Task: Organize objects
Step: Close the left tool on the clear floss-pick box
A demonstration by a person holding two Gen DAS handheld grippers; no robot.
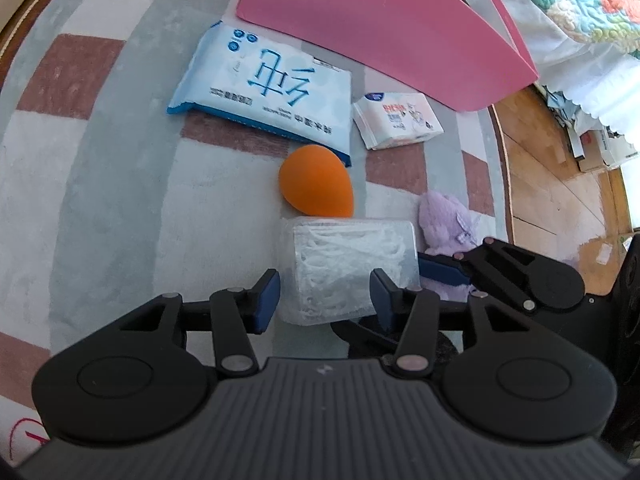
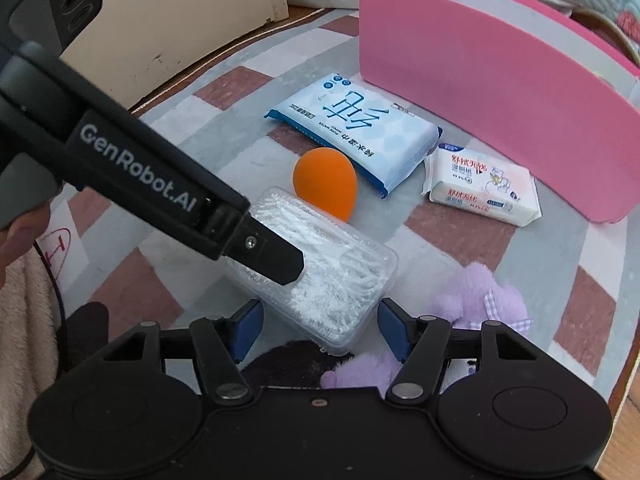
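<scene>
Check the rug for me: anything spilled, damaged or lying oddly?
Nothing spilled or damaged. The clear floss-pick box is shut, contents inside. The blue wipes pack, white wipes pack, orange sponge and purple plush simply lie loose outside the pink box.

On the rug (image 2: pixel 560 256), the storage box (image 2: pixel 500 92) stands at the far edge. Before it lie the large wipes pack (image 2: pixel 356 136) and, right of it, the small wipes pack (image 2: pixel 480 188). The sponge (image 2: pixel 325 182) touches the large pack, I think. Nearer lies the floss box (image 2: pixel 332 276), with the plush toy (image 2: pixel 480 296) on its right.
</scene>
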